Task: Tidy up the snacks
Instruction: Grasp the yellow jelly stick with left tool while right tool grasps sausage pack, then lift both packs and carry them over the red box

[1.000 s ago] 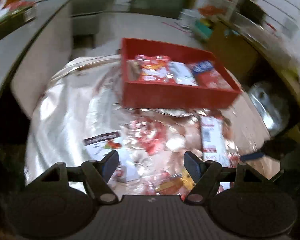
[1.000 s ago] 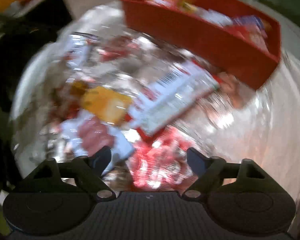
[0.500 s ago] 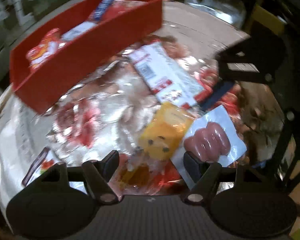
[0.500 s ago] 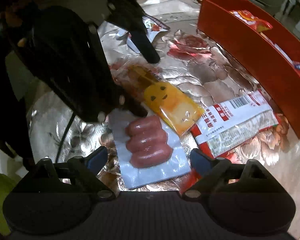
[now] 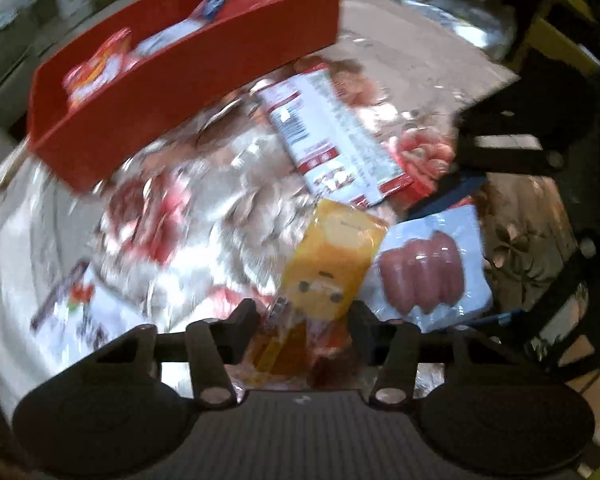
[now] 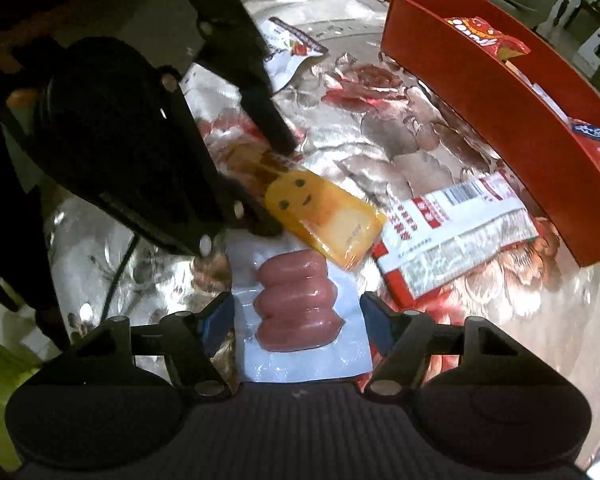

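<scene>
A yellow snack packet [image 5: 332, 256] with a smiley face lies on the shiny floral cloth. Its brown lower end sits between the closing jaws of my left gripper [image 5: 302, 320], and the fingertips stand close to its edges. In the right wrist view the left gripper [image 6: 274, 188] straddles that yellow packet [image 6: 324, 220] from the upper left. A vacuum pack of pink sausages [image 6: 300, 300] lies flat between the closing jaws of my right gripper [image 6: 296, 320], its white edges near both pads. The same sausage pack [image 5: 424, 272] lies just right of the yellow packet. The red tray [image 6: 480, 92] holds several snacks.
A long white and red packet [image 6: 452, 232] lies between the yellow packet and the red tray [image 5: 204, 92]. A white packet with a red picture [image 6: 288, 52] sits further out on the cloth. Chairs and a sofa stand beyond the table's edge.
Both grippers swung down over the packets and then held still. The left jaws narrowed around the yellow packet's end. The right jaws widened, then narrowed around the sausage pack.
</scene>
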`<action>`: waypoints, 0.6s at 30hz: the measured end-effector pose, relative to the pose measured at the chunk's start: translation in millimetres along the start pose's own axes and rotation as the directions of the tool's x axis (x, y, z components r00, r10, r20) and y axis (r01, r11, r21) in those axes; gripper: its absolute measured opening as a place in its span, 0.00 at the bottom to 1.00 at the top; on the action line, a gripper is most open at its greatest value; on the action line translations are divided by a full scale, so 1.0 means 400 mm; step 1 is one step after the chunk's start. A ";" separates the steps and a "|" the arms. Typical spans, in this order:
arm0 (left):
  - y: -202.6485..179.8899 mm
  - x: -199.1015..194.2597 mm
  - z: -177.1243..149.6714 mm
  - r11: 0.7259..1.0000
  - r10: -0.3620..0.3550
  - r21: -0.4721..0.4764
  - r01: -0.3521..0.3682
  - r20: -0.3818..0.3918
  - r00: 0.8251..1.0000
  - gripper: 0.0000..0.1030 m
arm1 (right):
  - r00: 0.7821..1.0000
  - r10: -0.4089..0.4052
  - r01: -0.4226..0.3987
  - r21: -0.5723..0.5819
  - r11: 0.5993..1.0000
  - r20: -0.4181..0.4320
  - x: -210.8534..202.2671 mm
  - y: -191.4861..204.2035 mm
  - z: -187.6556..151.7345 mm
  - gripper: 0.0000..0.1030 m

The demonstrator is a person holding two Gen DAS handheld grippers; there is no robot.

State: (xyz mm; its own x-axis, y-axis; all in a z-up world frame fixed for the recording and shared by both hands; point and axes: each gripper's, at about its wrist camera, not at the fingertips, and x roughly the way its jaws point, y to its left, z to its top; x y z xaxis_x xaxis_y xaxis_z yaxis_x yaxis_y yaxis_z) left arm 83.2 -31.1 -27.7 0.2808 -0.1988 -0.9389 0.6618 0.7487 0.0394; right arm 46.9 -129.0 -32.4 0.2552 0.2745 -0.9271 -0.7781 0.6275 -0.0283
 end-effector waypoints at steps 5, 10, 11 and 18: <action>-0.008 -0.010 -0.020 0.994 0.054 -0.095 -0.056 -0.028 0.998 0.36 | 0.999 -0.049 0.049 0.075 0.996 0.002 -0.028 -0.009 -0.039 0.72; 0.003 -0.038 -0.021 0.982 0.044 -0.184 -0.040 0.016 0.999 0.35 | 0.996 -0.078 0.070 0.159 0.985 0.045 -0.076 -0.032 -0.067 0.72; 0.005 -0.045 -0.020 0.979 0.050 -0.201 -0.044 0.027 0.998 0.35 | 0.995 -0.083 0.073 0.174 0.982 0.052 -0.083 -0.039 -0.067 0.72; -0.015 -0.014 -0.015 0.973 0.069 -0.219 -0.067 0.000 0.998 0.35 | 0.991 -0.108 0.086 0.239 0.967 0.081 -0.098 -0.081 -0.063 0.72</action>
State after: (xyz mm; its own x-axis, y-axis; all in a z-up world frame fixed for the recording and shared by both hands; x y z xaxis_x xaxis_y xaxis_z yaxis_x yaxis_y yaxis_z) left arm 73.6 -30.5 -24.6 0.3253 -0.1467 -0.9342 0.4733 0.8805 0.0266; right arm 47.6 -178.4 -4.5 0.3830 0.2632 -0.8855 -0.5937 0.8045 -0.0176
